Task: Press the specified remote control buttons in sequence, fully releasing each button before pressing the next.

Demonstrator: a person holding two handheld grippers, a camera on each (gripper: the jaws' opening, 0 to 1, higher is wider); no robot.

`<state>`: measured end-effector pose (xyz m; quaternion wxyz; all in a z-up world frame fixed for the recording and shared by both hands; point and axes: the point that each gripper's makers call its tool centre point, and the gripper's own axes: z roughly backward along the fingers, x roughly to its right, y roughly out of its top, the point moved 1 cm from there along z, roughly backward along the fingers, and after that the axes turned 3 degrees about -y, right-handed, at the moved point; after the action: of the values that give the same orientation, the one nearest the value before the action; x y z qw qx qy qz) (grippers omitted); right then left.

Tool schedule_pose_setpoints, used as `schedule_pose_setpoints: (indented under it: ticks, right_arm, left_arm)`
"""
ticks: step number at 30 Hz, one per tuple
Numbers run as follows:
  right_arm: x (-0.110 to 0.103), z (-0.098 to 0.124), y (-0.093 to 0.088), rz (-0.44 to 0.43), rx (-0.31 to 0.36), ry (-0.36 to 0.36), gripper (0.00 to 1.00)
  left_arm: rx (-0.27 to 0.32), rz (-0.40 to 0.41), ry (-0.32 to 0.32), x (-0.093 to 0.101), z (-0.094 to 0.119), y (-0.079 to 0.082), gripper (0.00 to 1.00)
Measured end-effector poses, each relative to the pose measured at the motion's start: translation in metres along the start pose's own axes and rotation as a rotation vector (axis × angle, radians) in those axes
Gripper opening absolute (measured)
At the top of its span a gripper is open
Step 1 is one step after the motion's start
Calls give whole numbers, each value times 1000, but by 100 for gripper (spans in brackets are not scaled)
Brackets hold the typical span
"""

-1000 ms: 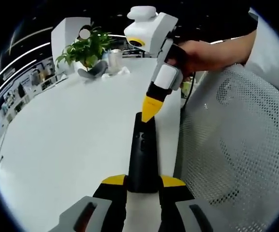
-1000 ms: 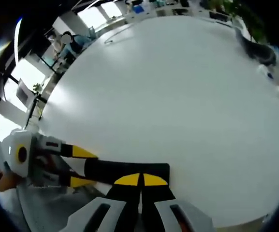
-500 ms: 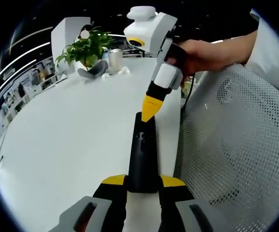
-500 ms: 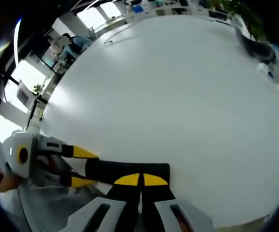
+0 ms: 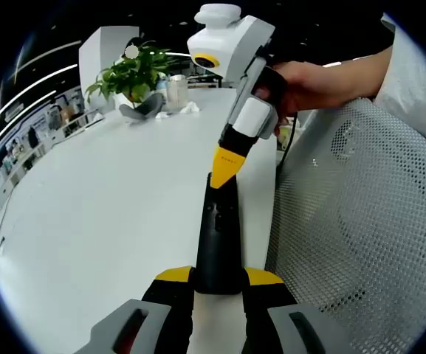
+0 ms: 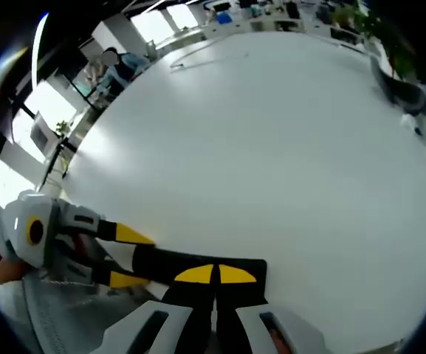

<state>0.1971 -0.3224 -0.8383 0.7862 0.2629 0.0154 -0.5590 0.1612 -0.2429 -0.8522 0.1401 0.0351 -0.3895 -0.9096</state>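
**Remote held at near end; right tip at far-end buttons**

1. Position of the remote. The remote [image 5: 216, 236] is black and slim. In the left gripper view it runs from 6 o'clock toward 12 o'clock, above the edge of a white table [image 5: 109, 206]. A mesh chair [image 5: 353, 221] lies at 3 o'clock. A plant [image 5: 133, 74] stands well apart at 11 o'clock.

2. Left gripper [image 5: 216, 279]. Its two yellow-tipped jaws are clamped on the near end of the remote, one on each side. In the right gripper view it enters from 9 o'clock [image 6: 124, 254], gripping the same end of the remote [image 6: 198, 262].

3. Right gripper [image 5: 224, 168]. A hand [image 5: 301, 77] holds it from 1 o'clock. Its jaws are pressed together into a single yellow point, holding nothing. The point meets the far end of the remote. In the right gripper view the joined tips [image 6: 215, 274] lie over the remote's end.

4. Step in hand. Judged from the tip position, one press in the sequence is under way or just ending. Whether the button is depressed cannot be told.

5. Next move. The tip should lift fully clear of the button, then shift along the remote to the next target. The left gripper should keep the remote steady and in sight.
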Motion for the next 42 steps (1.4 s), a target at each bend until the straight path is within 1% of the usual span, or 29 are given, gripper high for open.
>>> schedule_pose_setpoints:
  ticks: [5,9,12,16,22,29,31,37,39,42]
  right_arm:
    - [0,-2,0,-28,-6,25,0]
    - [0,-2,4,-37,21,32,0]
    - [1,-3,5,-41,25,37,0]
    - [2,-6,2,-31,9,24,0]
    - [2,-6,2,-26,15,23,0]
    - [3,-7,2,-45,29,34,0]
    - [2,-7,2,-30,31,29,0]
    - [0,-8,2,86,46,-13,0]
    - [0,-9,2,110,47,-24,0]
    - [1,-9,2,121,47,-29,0]
  left_arm:
    - [1,0,0,0,0,0,25]
    - [2,1,-1,-1,-1,1,25]
    - [3,1,-1,-1,-1,1,25]
    - [3,0,-1,-1,-2,1,25]
    - [3,-1,-1,-1,-2,1,25]
    - [2,-2,-2,-2,-2,1,25]
    - [2,-3,-1,-2,-2,1,25]
    - [2,-4,-1,-2,-3,1,24]
    - [2,-5,-1,-2,-3,2,24]
    - [2,-5,-1,-2,-3,2,24]
